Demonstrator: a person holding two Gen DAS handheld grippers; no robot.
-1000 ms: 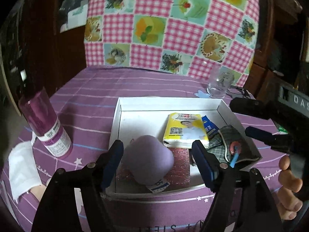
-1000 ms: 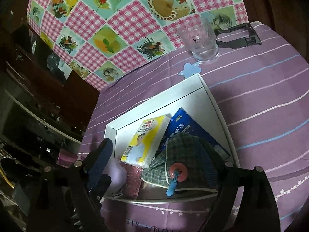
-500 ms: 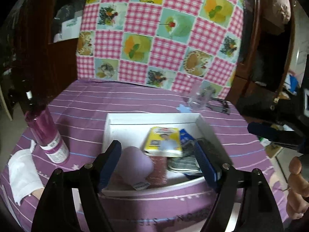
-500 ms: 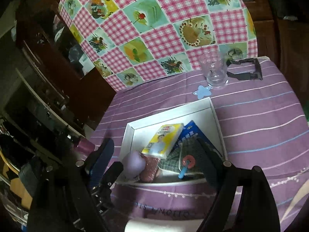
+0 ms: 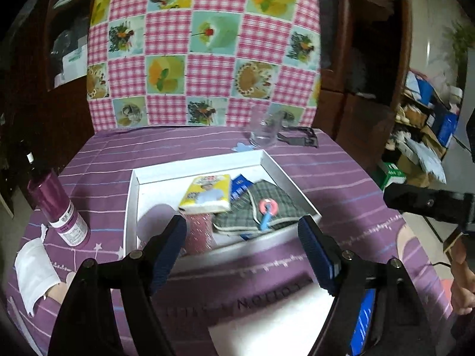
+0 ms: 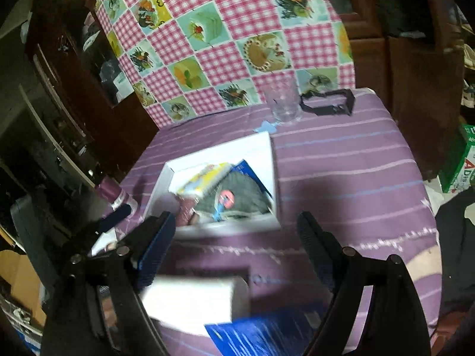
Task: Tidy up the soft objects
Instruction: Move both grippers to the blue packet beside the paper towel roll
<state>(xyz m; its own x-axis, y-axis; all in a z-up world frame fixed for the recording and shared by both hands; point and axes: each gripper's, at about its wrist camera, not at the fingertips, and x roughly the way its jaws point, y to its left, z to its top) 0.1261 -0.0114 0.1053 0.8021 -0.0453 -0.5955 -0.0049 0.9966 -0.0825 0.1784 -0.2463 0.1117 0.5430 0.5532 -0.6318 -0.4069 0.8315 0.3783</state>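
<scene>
**A:** ok going left to right in the left wrist view: purple bottle (image 5: 61, 210) standing on the tablecloth, white cloth (image 5: 34, 270) lying just in front of it at the table edge. Then the white tray (image 5: 132, 207), which I guess is the sorting spot since all the soft stuff sits inside.

**B:** what's in it?

**A:** lilac blob (image 5: 157, 212) in the near-left corner, half hidden behind a finger. Glittery pink pad (image 5: 200, 230) beside it. The yellow pack (image 5: 207, 194) lies flat, leaning over the pad's far end, long axis running roughly along the tray's width and tipped a bit. A blue pack (image 5: 240, 185) pokes out from under the plaid pouch (image 5: 267, 204), which fills the right side, its pink-and-blue tag pointing toward the near wall.

**B:** and the grippers?

**A:** left gripper (image 5: 245, 252) is spread wide, nothing between the fingers, hovering on the near side of the tray. Right gripper (image 6: 233, 243) same deal, wide open and empty, also well back from the tray. My read is everything's packed and both are clear of it.

**B:** anything off to the right?

**A:** a glass (image 5: 265, 132) and a black clip (image 5: 299, 139) past the tray's far corner. Hard things, so probably left out on purpose. There's something white and blue under the right gripper, too blurred to name.
</scene>
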